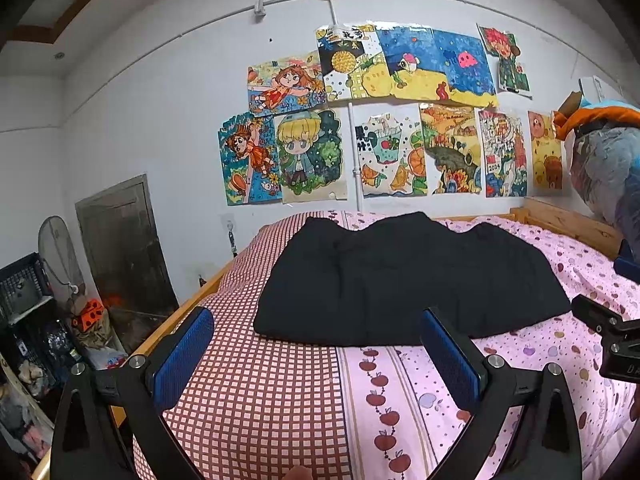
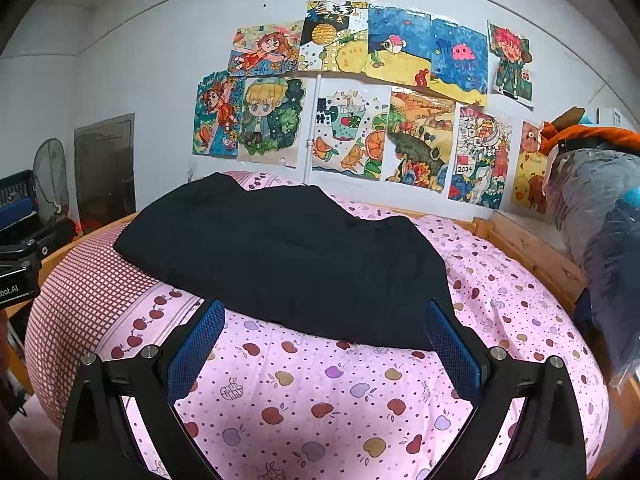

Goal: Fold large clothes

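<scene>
The black garment [image 1: 404, 280] lies bunched mid-frame on the bed [image 1: 256, 400]; it looks soft, floppy, probably bulky. Left hand-held gripper [image 1: 318, 354] and right hand-held gripper [image 2: 326, 346] gape wide, empty; I'd pinch its near hem corners.

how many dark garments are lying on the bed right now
1. A single black garment lies spread across the middle of the bed, partly on the red checked cover and partly on the pink apple-print sheet. Anything tucked under it cannot be seen.

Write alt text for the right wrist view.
A folded black fabric garment lies on a bed's pink apple-print sheet, just beyond the open, empty right claw. Colourful children's drawings cover the white wall behind.
</scene>
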